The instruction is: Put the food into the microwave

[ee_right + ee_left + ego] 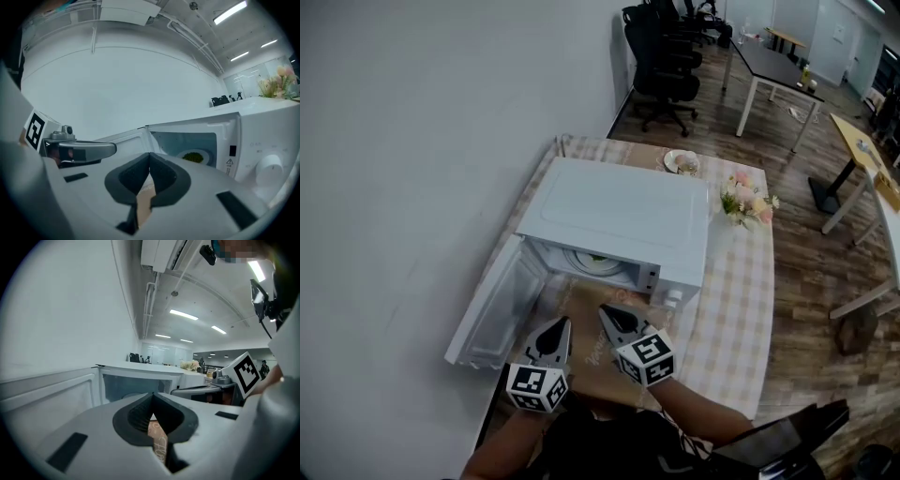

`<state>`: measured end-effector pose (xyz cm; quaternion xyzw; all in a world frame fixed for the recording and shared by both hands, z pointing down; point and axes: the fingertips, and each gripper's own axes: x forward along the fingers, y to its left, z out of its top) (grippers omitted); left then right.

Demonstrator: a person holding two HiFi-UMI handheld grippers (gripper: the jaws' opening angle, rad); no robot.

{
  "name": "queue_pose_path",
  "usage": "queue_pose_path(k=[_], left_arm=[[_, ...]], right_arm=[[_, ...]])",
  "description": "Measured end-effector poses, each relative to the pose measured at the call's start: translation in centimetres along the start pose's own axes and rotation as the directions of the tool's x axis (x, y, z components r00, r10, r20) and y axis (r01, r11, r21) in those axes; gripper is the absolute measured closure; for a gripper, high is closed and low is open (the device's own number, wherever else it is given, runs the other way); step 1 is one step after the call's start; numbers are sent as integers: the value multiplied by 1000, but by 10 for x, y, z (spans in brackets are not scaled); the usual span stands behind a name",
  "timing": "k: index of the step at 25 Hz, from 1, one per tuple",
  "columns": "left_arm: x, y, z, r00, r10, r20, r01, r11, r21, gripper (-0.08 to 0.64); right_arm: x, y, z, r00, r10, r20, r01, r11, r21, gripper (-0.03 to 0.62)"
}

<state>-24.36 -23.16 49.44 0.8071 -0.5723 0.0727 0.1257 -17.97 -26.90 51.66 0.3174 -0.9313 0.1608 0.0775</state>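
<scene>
left gripper (565,322): hovering over the near edge of the table, pointing toward the open oven; jaws pressing together at the tips, clenched on nothing, with only brown paper showing through the gap beneath them.
right gripper (603,309): hanging just to the right of the other tool and slightly farther in, aiming at the same opening; jaws likewise meeting tip to tip, gripping nothing.
brown mat (586,298): lying flat under both tools, reaching from the near edge up to the front of the oven.
table (741,300): wearing a pale checked cloth, running away from the near edge along the white wall on the left.
door (487,319): swinging wide open to the near left, hinged on the oven's left side.
microwave (619,211): sitting white and boxy beyond the mat, cavity facing near, control panel and knob (268,165) on its right.
plate (581,262): resting inside the cavity on the oven floor.
food (191,156): lying as a green heap on that plate, already inside, well apart from both tools.
flowers (748,202): standing just right of the oven, on the cloth.
small dish (682,162): sitting beyond the oven, near the far end of the cloth.
office chairs (661,56): crowding the far floor by the wall.
desk (773,66): standing beyond, to the right of the chairs.
</scene>
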Motion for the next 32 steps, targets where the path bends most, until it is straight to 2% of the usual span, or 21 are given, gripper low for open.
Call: queue_pose_path(k=[5,16,22,32], left_arm=[[-32,-3,11,1000,19,15,-19,1000,-5,552],[-85,16,21,999,25,43,-24,1000,-14,552],[-102,19,28,998,-1,60,2,1000,-10,552],[-135,33,24,997,23,75,-20,999,-35,552]], right_arm=[[-11,23,7,999,41,0,-41,999,4,583],[-19,70,31,999,17,34,-16,1000,-19,583],[-24,83,31,999,-11,30,12,1000,-21,583],[-27,123,34,999,14,45,-11,997,-70,583]])
